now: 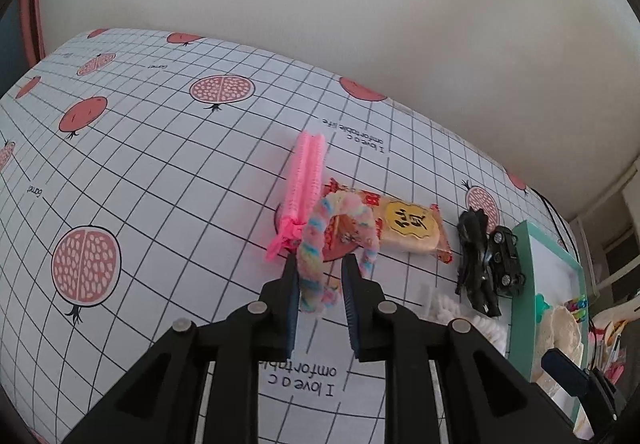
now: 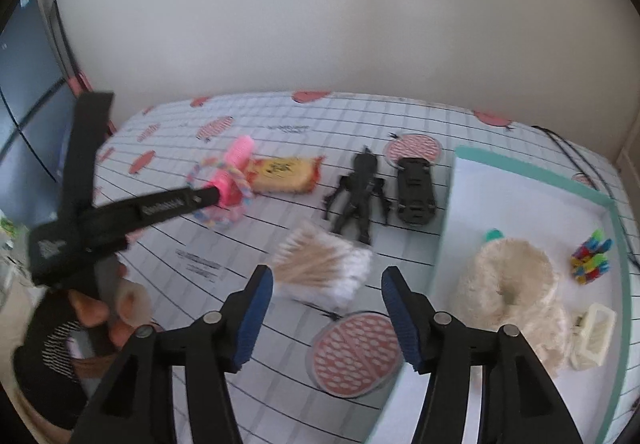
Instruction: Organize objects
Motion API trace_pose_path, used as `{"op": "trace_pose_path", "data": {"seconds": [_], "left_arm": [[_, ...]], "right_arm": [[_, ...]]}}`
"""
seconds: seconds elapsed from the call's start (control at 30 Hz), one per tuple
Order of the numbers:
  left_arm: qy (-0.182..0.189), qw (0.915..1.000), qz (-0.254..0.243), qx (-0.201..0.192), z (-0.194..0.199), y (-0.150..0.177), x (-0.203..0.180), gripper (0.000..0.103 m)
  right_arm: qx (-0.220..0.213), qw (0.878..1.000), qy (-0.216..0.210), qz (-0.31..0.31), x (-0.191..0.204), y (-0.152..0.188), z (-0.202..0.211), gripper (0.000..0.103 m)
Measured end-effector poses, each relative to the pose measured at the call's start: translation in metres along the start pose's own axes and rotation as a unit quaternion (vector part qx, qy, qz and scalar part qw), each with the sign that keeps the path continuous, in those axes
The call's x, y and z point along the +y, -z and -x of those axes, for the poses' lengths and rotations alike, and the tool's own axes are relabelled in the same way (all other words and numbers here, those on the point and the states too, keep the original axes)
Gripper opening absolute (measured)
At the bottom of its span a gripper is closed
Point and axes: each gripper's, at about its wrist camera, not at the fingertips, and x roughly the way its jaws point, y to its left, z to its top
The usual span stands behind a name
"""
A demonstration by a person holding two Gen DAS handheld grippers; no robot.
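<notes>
Pastel chenille ring (image 1: 316,260) lies loose between the left gripper's (image 1: 320,268) narrow jaws; right gripper's (image 2: 328,280) jaws gape empty.

You see the grid tablecloth (image 1: 168,171) with pomegranate prints, a plain white wall (image 1: 360,3) behind, a dark window (image 2: 28,83) at left

The pastel ring (image 1: 320,244) looks like fuzzy twisted chenille. The snack packet (image 1: 404,230) is glossy plastic; the swab bundle (image 2: 324,268) has wooden sticks.
</notes>
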Motion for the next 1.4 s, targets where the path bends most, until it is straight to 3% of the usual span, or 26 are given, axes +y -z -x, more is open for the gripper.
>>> {"op": "trace_pose_path", "data": {"seconds": [0.23, 0.33, 0.63, 0.7, 0.73, 0.8, 0.97, 1.03, 1.27, 1.4], "left_arm": [[0.017, 0.9998, 0.002, -0.007, -0.004, -0.006, 0.009, 0.022], [0.018, 0.9998, -0.008, -0.003, -0.008, -0.007, 0.009, 0.033], [0.015, 0.9998, -0.01, 0.006, -0.015, -0.005, 0.006, 0.032], [0.011, 0.9999, -0.012, 0.005, -0.014, -0.006, 0.005, 0.028], [0.006, 0.9999, -0.011, 0.005, -0.013, -0.006, 0.005, 0.019], [0.002, 0.9999, -0.009, 0.006, -0.013, -0.007, 0.006, 0.011], [0.001, 1.0, -0.003, 0.009, -0.012, -0.008, 0.008, 0.008], [0.0, 1.0, -0.002, 0.009, -0.011, -0.008, 0.009, 0.008], [-0.004, 0.9999, -0.008, 0.007, -0.001, -0.009, 0.006, 0.008], [-0.009, 0.9998, -0.013, 0.007, 0.007, -0.008, 0.001, 0.008]], "right_arm": [[0.016, 1.0, -0.001, 0.004, 0.009, -0.001, -0.02, 0.071], [0.025, 1.0, -0.001, 0.004, 0.01, -0.001, -0.031, 0.077], [0.045, 0.999, 0.007, 0.009, 0.013, 0.004, -0.053, 0.085], [0.05, 0.999, 0.011, 0.004, 0.011, 0.004, -0.056, 0.085], [0.053, 0.999, 0.014, 0.003, 0.011, 0.005, -0.059, 0.085], [0.058, 0.998, 0.01, -0.003, 0.009, 0.006, -0.063, 0.085], [0.061, 0.998, 0.012, -0.013, 0.01, 0.006, -0.065, 0.085], [0.061, 0.998, 0.016, -0.016, 0.011, 0.006, -0.065, 0.084], [0.058, 0.997, 0.007, -0.046, 0.01, 0.01, -0.058, 0.064], [0.06, 0.996, -0.006, -0.071, 0.004, 0.012, -0.052, 0.06]]}}
